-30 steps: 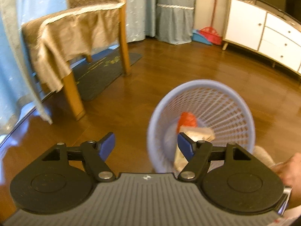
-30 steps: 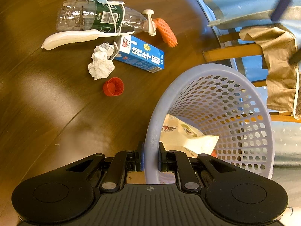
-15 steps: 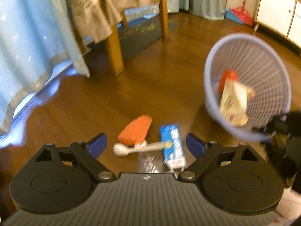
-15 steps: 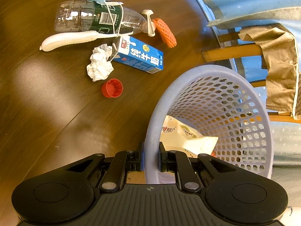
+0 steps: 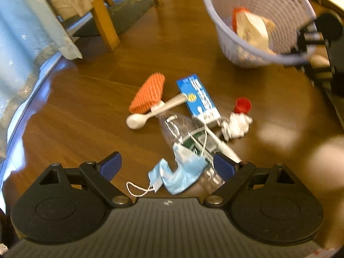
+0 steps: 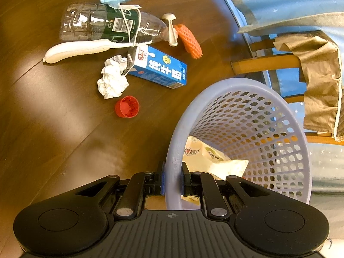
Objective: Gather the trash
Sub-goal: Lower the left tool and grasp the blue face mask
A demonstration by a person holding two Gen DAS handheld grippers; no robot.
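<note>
- The left claw (image 5: 166, 166) stands wide and empty; its jaws have just been opening, and between the two blue pads (image 5: 111, 164) there is only trash lying on the floor below, none of it pressed by either pad.
- Straight ahead of that claw, nearest of all, lies the blue face mask (image 5: 182, 172). It looks crumpled, soft and very light, and will likely fold under the pads, so the bunched middle is a surer hold than the thin ear loop (image 5: 137, 190) trailing to the claw's left.
- The mask drapes over the clear plastic bottle (image 5: 182, 131), with a cord running across it. The bottle looks empty, light, smooth and springy; a hold across its body would probably dent it, and lifting the mask may drag the cord.
- Further out lie the white spoon (image 5: 150, 112), the orange foam net (image 5: 148, 95) and the blue milk carton (image 5: 197, 96). The carton's flat stiff sides should take a grip well; the net is soft.
- To the right of these sit the crumpled paper ball (image 5: 235, 125) and the red cap (image 5: 243, 105), both small and light.
- The right claw (image 6: 173, 181) is closed on the rim of the lavender basket (image 6: 176, 142), one pad inside the rim and one outside, holding it tipped toward the pile.
- The basket is thin mesh plastic, light and a little flexible; a white wrapper (image 6: 217, 161) lies inside, just beyond the pads.
</note>
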